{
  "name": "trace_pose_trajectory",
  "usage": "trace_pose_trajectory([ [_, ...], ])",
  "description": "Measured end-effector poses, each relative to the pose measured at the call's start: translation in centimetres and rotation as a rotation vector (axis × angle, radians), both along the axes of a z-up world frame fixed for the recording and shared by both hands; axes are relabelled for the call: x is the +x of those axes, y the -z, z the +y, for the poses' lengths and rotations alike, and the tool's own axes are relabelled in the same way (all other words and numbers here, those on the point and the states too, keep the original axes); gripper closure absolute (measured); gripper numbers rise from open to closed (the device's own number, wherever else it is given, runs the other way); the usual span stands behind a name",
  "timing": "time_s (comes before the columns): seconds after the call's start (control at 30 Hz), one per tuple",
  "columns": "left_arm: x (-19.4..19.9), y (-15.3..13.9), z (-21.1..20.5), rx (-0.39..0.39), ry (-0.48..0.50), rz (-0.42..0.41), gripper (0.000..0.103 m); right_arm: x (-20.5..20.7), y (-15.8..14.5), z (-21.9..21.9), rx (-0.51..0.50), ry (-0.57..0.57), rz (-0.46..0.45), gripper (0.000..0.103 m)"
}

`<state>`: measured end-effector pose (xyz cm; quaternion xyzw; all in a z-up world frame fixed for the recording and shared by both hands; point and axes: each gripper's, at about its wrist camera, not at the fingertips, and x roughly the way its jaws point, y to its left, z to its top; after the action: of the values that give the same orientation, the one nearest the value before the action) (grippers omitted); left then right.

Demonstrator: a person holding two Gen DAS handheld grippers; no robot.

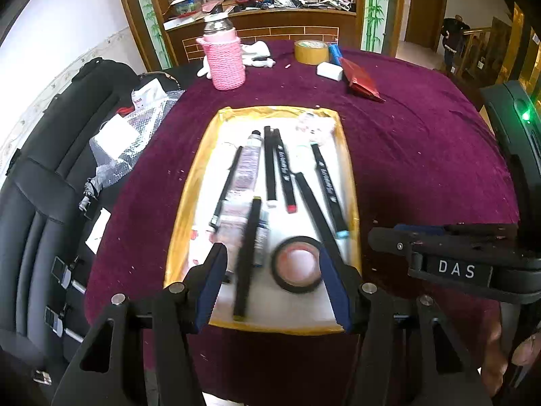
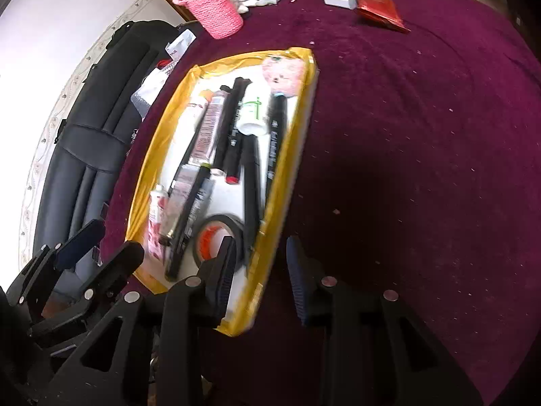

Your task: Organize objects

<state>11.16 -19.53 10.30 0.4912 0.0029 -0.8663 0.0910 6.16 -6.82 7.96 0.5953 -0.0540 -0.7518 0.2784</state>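
A gold-rimmed tray point(image 1: 189, 203) with a white floor lies on the purple tablecloth point(image 1: 422, 155). It holds several black markers point(image 1: 323, 176), a paint tube point(image 1: 248, 162) and a black tape roll point(image 1: 297, 287). My left gripper point(image 1: 275, 287) hovers open over the tray's near end, with the tape roll and one marker point(image 1: 247, 260) below the gap, untouched. In the right wrist view my right gripper point(image 2: 262, 277) is open and straddles the tray's near right rim point(image 2: 270, 247), pads apart from it. A white bottle point(image 2: 253, 108) lies among the markers, and the tape roll point(image 2: 219, 220) is beside the left finger.
At the table's far side stand a pink crochet-covered jar point(image 1: 225, 57), white gloves point(image 1: 257, 54), a yellow tape roll point(image 1: 311, 52), a white box point(image 1: 329, 71) and a red packet point(image 1: 361, 79). A black chair point(image 1: 50, 186) with bubble wrap point(image 1: 135, 135) borders the left edge.
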Motion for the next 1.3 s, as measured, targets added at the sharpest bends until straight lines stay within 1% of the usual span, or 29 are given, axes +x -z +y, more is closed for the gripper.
trace_pose_trajectory([
  [0.23,0.2,0.3,4.3,0.001,-0.006,-0.009,0.052,0.0,0.4,3.8,0.0,-0.01,-0.006,0.072],
  [0.37,0.0,0.8,6.7,0.013,-0.004,-0.019,0.052,-0.1,0.6,6.3,0.009,0.001,-0.003,0.067],
  [0.47,-0.4,1.2,8.6,0.022,0.006,-0.025,0.05,-0.3,0.6,8.3,0.017,0.019,0.004,0.065],
  [0.53,-0.8,1.5,9.9,0.02,0.019,-0.031,0.048,-0.4,0.7,9.8,0.022,0.036,0.007,0.064],
  [0.8,-2.9,3.2,15.3,-0.036,0.102,-0.072,0.048,-1.0,1.3,15.6,0.053,0.125,0.006,0.063],
  [0.9,-4.0,4.9,17.1,-0.048,0.139,-0.114,0.047,-1.2,1.3,17.5,0.058,0.159,0.007,0.063],
  [0.97,-4.6,6.4,17.9,-0.025,0.151,-0.158,0.047,-1.3,1.4,18.7,0.059,0.183,0.003,0.063],
  [1.07,-5.7,8.9,18.3,0.058,0.142,-0.235,0.047,-1.5,1.8,20.3,0.064,0.213,-0.005,0.062],
  [1.1,-5.9,9.4,18.4,0.074,0.137,-0.25,0.047,-1.6,1.9,20.9,0.064,0.224,-0.01,0.062],
  [1.13,-6.1,9.7,18.4,0.085,0.129,-0.254,0.043,-1.6,2.0,21.2,0.065,0.23,-0.014,0.062],
  [1.17,-6.2,9.6,18.5,0.08,0.12,-0.236,0.04,-1.7,2.1,21.6,0.066,0.236,-0.017,0.062],
  [1.2,-6.5,9.7,18.5,0.078,0.12,-0.239,0.039,-1.8,2.2,21.9,0.067,0.243,-0.021,0.062],
  [1.23,-6.6,9.7,18.5,0.08,0.115,-0.236,0.033,-1.7,2.3,22.1,0.068,0.247,-0.023,0.062],
  [1.27,-6.8,9.9,18.5,0.077,0.108,-0.238,0.024,-1.8,2.4,22.2,0.069,0.25,-0.026,0.062],
  [1.3,-6.9,10.0,18.4,0.077,0.096,-0.239,0.019,-1.9,2.5,22.3,0.068,0.253,-0.03,0.062],
])
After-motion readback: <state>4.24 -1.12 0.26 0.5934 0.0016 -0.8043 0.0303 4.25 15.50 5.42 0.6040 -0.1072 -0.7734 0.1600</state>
